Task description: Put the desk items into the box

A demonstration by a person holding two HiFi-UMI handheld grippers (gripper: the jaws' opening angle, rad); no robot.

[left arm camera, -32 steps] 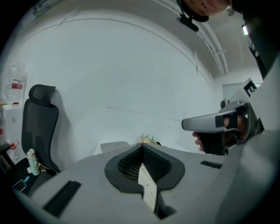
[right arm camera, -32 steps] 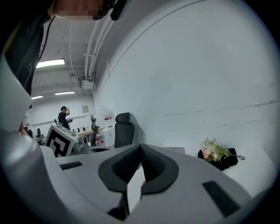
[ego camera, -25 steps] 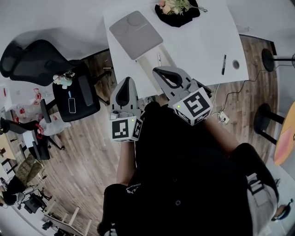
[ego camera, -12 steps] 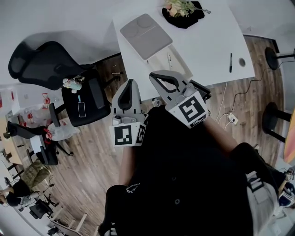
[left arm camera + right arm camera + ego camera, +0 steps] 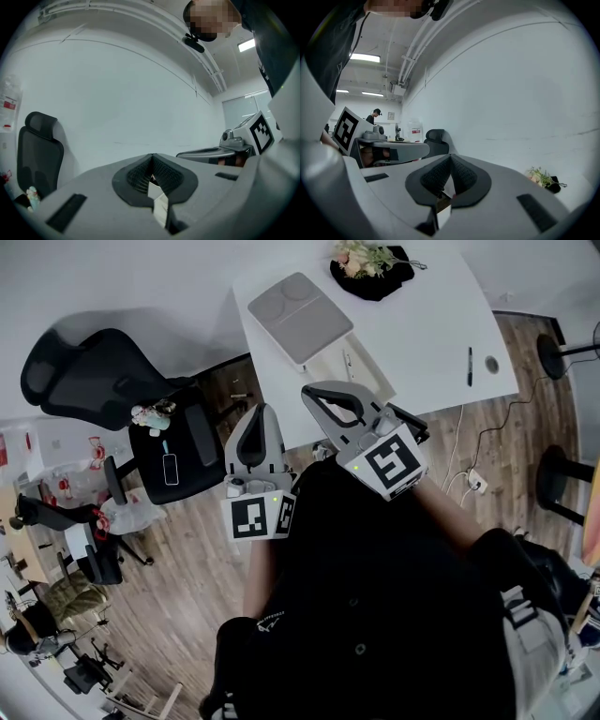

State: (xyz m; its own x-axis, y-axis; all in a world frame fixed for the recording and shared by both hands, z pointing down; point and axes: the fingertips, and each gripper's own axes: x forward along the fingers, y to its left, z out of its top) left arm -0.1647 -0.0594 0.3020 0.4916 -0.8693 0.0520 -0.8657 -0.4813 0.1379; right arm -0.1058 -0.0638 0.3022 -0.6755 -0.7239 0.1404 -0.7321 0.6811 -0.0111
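Both grippers are hovering in front of the person's torso, just short of the near edge of the white desk (image 5: 422,315). Left gripper (image 5: 260,411) is showing jaws pressed together with nothing between them. Right gripper (image 5: 311,390) is showing the same, jaws meeting and empty. Black pen (image 5: 470,367) is lying on the desk's right part, well apart from both. Pale open box (image 5: 364,357) is sitting beside a grey lid (image 5: 300,313), just beyond the right gripper. Black office chair (image 5: 94,381) is standing left of the desk.
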